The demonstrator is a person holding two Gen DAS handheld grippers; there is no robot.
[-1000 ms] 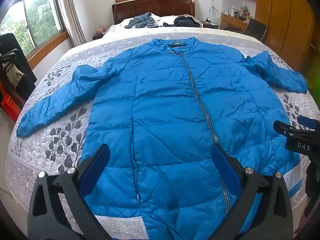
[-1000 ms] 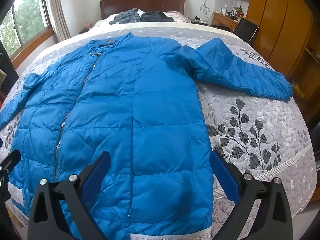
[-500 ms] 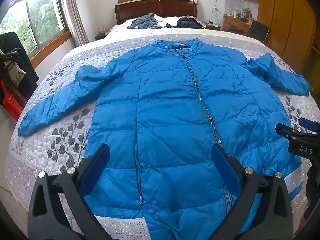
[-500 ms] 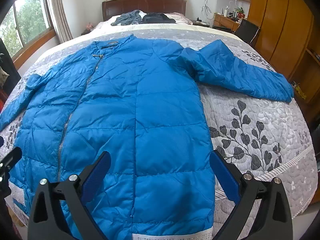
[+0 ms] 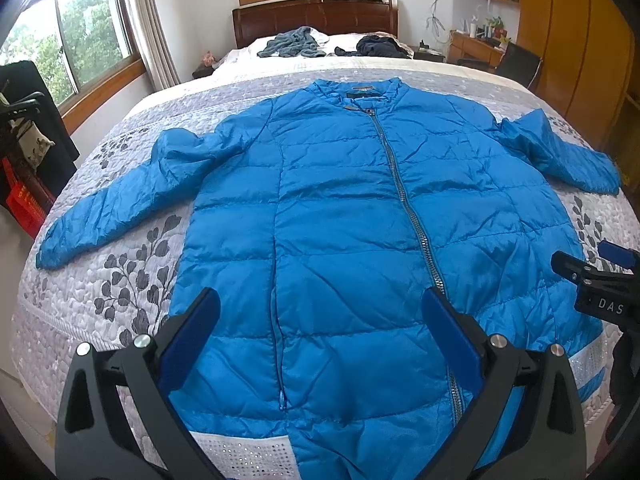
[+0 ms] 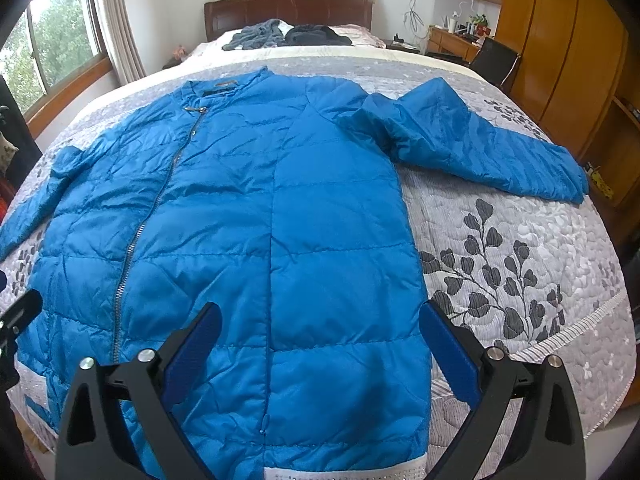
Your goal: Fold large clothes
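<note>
A blue quilted jacket lies flat and front-up on the bed, zipped, its long axis running from the collar toward the headboard down to the hem, which reaches the foot edge of the bed right under both pairs of tongs. The sleeves spread out sideways: one toward the window-side edge, the other toward the wardrobe-side edge. The left tongs hover above the hem with their jaws spread wide and nothing between them; the right tongs hang likewise, spread and empty, over the hem's wardrobe-side portion. The jacket lies straight ahead of both, so either can reach the hem, while each sleeve lies away at an angle toward its own edge. The window-side sleeve looks nearer to the left tongs and the wardrobe-side sleeve to the right, so a first fold probably brings each sleeve in across the body with the tongs on that side. Loose clothes lie near the headboard, well apart from the jacket.
</note>
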